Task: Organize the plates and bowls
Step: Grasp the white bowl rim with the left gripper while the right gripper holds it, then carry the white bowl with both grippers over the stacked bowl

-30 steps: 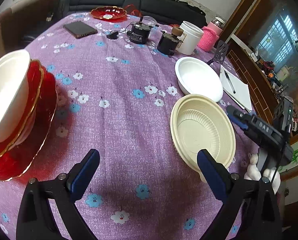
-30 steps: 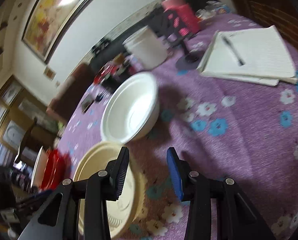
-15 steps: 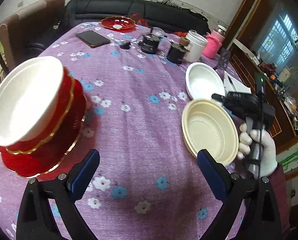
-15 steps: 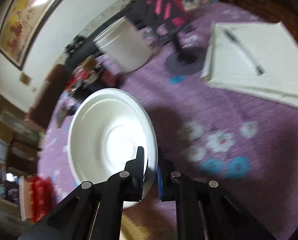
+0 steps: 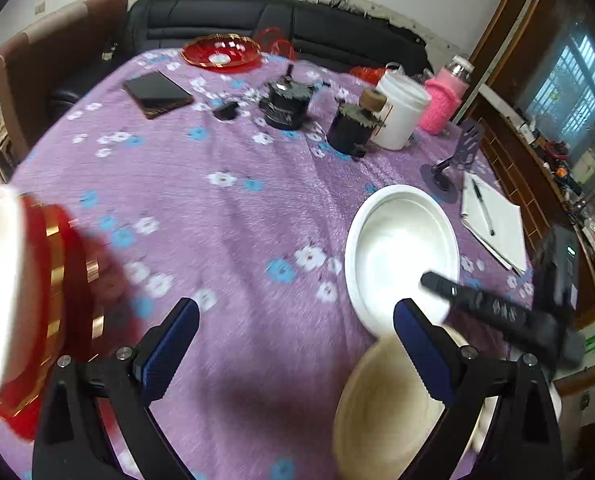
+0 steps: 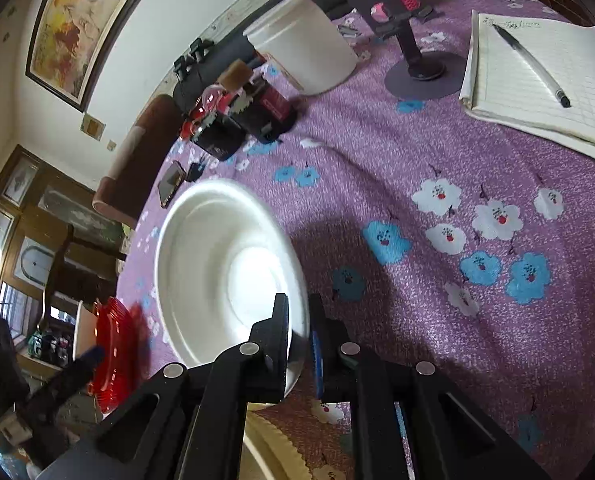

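Grip: right hand-held gripper point(image 6: 299, 336) pinches the near rim of the white bowl point(image 6: 225, 268), jaws nearly closed on it.
Free tool: left hand-held gripper point(image 5: 295, 340) hovers wide open, holding nothing.
Location: white bowl sits right of centre on the tabletop point(image 5: 233, 216), just beyond the cream bowl point(image 5: 389, 408); a red plate stack point(image 5: 69, 288) stands at far left.
Risk: the thin, smooth rim could slip or flex when lifted by one edge, tipping the bowl.
Materials: glossy round bowls; fuzzy purple floral cloth.
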`<state>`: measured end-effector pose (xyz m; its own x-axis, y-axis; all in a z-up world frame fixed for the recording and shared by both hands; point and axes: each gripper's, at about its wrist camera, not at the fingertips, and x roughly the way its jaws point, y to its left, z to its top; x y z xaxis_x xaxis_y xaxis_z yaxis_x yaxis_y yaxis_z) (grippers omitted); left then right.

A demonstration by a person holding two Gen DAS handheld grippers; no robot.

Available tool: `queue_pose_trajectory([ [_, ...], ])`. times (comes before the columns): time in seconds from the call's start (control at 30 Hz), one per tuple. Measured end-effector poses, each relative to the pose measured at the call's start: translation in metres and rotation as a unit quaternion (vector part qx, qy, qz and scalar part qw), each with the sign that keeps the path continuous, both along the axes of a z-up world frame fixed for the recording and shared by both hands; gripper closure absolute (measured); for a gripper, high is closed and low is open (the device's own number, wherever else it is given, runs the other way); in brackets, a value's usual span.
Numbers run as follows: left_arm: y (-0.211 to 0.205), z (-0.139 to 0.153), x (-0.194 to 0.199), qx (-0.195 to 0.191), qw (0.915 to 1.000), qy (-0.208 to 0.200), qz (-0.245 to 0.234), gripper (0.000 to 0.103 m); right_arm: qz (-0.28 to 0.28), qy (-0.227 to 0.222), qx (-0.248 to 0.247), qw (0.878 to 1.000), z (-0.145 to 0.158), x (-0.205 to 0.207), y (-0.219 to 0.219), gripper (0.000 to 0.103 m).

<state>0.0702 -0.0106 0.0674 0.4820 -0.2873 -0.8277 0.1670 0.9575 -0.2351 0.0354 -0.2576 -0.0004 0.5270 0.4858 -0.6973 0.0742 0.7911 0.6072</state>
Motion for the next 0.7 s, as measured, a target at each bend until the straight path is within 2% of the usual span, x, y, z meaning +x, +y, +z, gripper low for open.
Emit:
queue_pose_trajectory([
  [0.07,-0.016,-0.012,0.017,0.014,0.9998,0.010,-0.004,0.008,0.004,0.001,0.001,1.000,-0.001,0.002,0.002,0.092],
  [0.23,-0.042,-0.033,0.056,0.034,0.9984,0.037,-0.026,0.037,0.015,0.006,0.010,1.000,-0.004,0.005,0.004,0.092],
  [0.27,-0.046,-0.038,0.061,0.038,0.9977,0.045,-0.034,0.049,0.017,0.007,0.013,1.000,-0.004,0.006,0.005,0.092],
  [0.3,-0.053,-0.044,0.065,0.046,0.9962,0.058,-0.046,0.066,0.019,0.007,0.012,1.000,-0.004,0.007,0.006,0.092],
  [0.37,-0.060,-0.049,0.063,0.041,0.9948,0.069,-0.063,0.081,0.021,0.001,0.008,1.000,-0.001,0.007,0.008,0.091],
  [0.5,-0.071,-0.031,0.049,0.071,0.9946,0.026,-0.070,0.081,0.015,-0.026,-0.040,0.999,0.014,0.004,0.016,0.091],
  [0.7,-0.071,0.004,0.030,0.083,0.9933,-0.027,-0.076,0.080,0.004,-0.091,-0.048,0.995,0.043,-0.012,0.019,0.091],
])
